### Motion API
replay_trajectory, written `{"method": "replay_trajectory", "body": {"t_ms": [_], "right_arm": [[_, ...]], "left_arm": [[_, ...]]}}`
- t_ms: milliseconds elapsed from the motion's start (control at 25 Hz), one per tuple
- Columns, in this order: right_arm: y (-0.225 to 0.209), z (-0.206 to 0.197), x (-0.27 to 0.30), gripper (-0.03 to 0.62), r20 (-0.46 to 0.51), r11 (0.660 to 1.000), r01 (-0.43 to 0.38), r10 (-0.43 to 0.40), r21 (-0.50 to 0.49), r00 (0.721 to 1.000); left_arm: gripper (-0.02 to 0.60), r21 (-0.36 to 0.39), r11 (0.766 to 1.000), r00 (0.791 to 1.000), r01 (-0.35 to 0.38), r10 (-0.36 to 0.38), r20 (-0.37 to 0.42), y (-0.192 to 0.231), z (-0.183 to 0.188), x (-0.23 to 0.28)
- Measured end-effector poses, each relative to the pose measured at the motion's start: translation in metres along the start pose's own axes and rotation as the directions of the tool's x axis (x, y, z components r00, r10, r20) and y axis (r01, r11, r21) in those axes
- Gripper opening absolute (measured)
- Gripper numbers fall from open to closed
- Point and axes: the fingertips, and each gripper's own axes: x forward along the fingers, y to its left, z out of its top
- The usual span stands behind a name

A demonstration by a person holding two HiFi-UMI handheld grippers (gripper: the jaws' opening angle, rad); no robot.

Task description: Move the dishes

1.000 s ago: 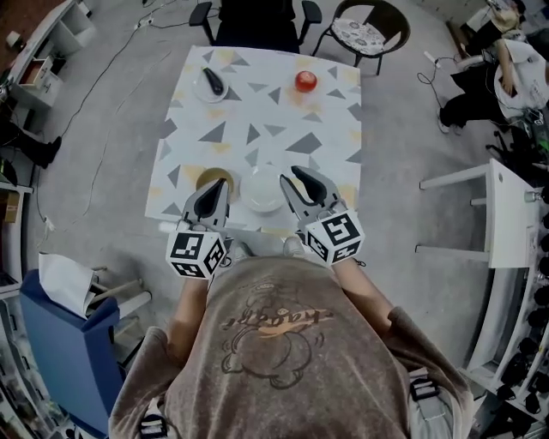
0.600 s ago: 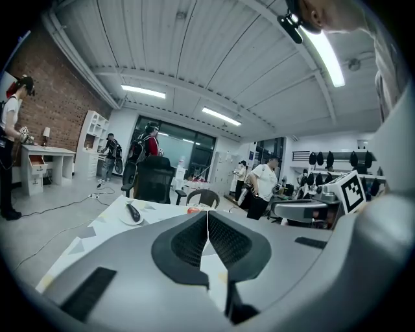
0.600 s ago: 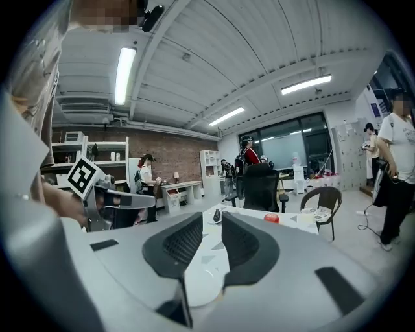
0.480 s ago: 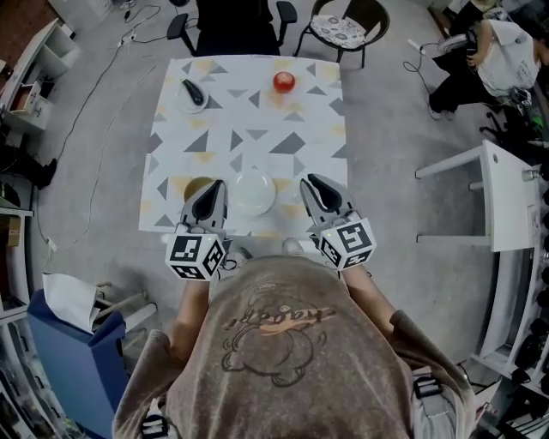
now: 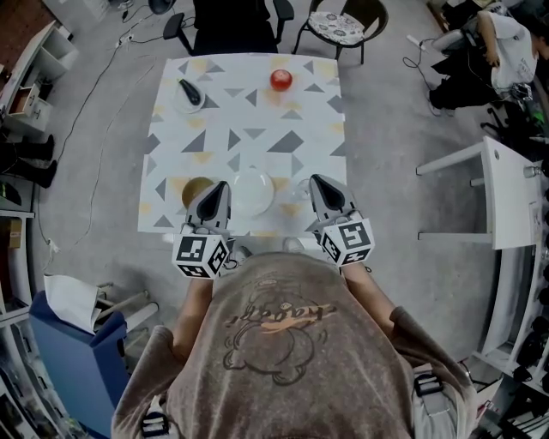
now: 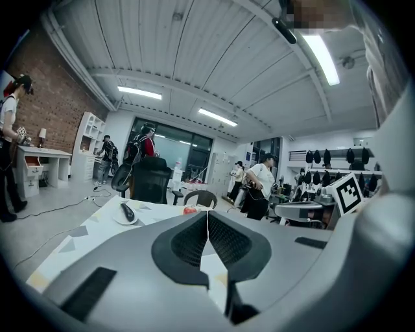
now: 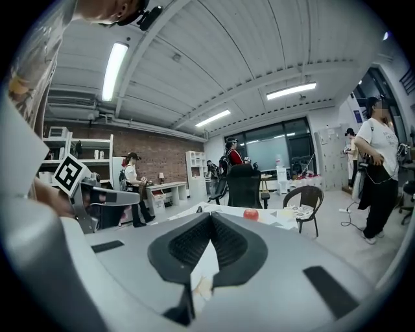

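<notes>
Dishes, listed from the near edge of the desk outward.

1. Left gripper [image 5: 218, 185]: held at the near desk edge, marker cube toward the person. Jaws pressed together, tips meeting, nothing between them, as its own view [image 6: 207, 214] shows. In the head view its tip overlaps the right side of the brown bowl; contact cannot be told.

2. Right gripper [image 5: 321, 180]: held at the near right of the desk, marker cube toward the person. Jaws have just been closing and now stand pressed together with nothing between them [image 7: 211, 215]. It is near the white plate's right side but apart from it.

3. White plate [image 5: 253, 190]: flat on the desk at the near edge, between the two grippers, empty.

4. Brown bowl [image 5: 196, 190]: just left of the white plate, partly covered by the left gripper.

5. Desk [image 5: 249, 129]: square, under a pale cloth printed with grey and yellow triangles.

6. Small white dish [image 5: 190, 94]: far left corner, carrying a dark oblong object [image 5: 189, 90]; also seen in the left gripper view [image 6: 123, 217].

7. Red apple [image 5: 280, 81]: far edge, right of centre, well apart from the small dish.

8. Black office chair [image 5: 233, 26] and round chair [image 5: 339, 26]: on the floor beyond the far edge.
</notes>
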Motion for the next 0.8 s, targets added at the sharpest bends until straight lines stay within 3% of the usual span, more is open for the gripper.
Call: {"method": "replay_trajectory", "body": {"t_ms": [800], "right_arm": [[0.004, -0.010, 0.008, 0.003, 0.004, 1.000, 0.002, -0.002, -0.002, 1.000]], "left_arm": [[0.020, 0.011, 1.000, 1.000, -0.008, 0.008, 0.007, 0.001, 0.000, 0.007]]}}
